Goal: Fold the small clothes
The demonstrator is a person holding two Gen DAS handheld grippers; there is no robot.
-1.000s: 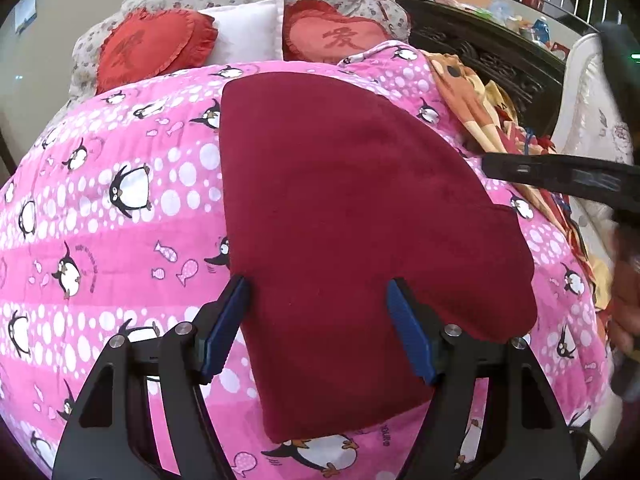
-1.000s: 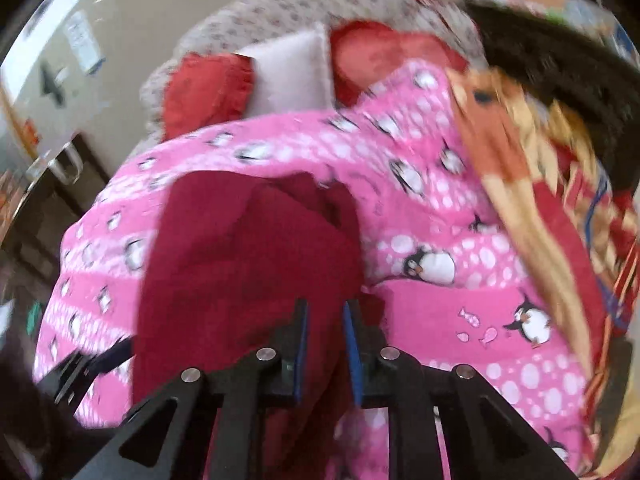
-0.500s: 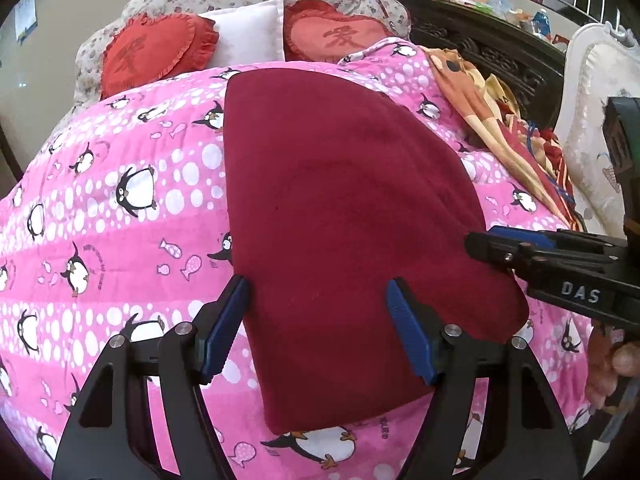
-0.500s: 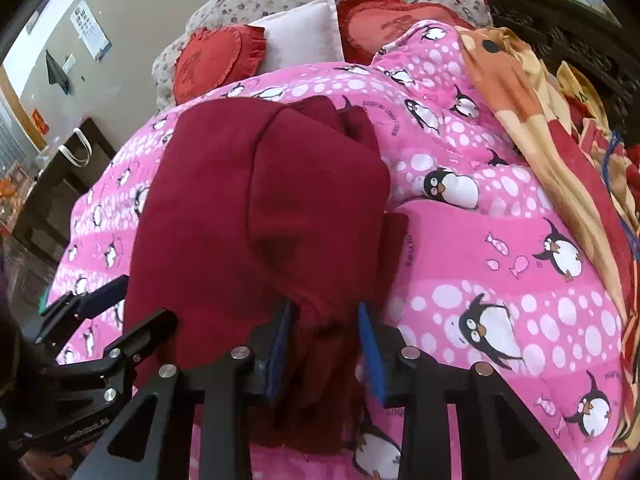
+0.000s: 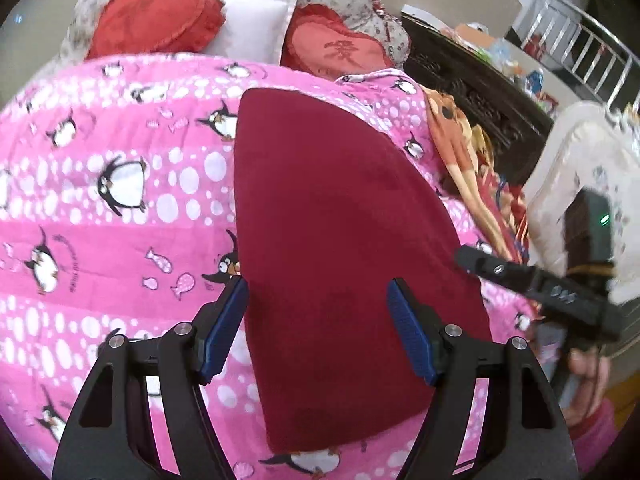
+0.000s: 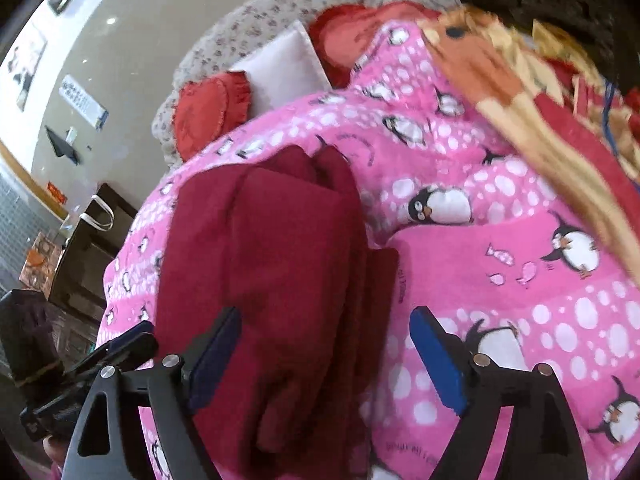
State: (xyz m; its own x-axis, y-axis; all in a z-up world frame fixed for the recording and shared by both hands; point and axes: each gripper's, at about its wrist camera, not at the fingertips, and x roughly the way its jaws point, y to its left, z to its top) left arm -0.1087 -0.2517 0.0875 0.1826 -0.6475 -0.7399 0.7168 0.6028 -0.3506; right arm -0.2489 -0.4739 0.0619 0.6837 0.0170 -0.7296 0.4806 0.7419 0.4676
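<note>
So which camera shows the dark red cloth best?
The left wrist view: the dark red cloth lies there nearly whole and smooth on the pink penguin blanket. The right wrist view shows the cloth's folded layers from the side, blurrier, partly hidden behind the right gripper.

A large Chinese character, 爱, is stitched in darker red on the heart-shaped red cushion [image 5: 340, 50] at the upper middle of the left wrist view. The pink penguin blanket [image 5: 120, 240] carries small curved lines of dark print beside some penguins, too small and blurred to read. In the right wrist view, a white sign [image 6: 82, 101] with rows of dark print hangs on the wall at the upper left, and a small red label [image 6: 56, 193] sits lower; neither is legible.
</note>
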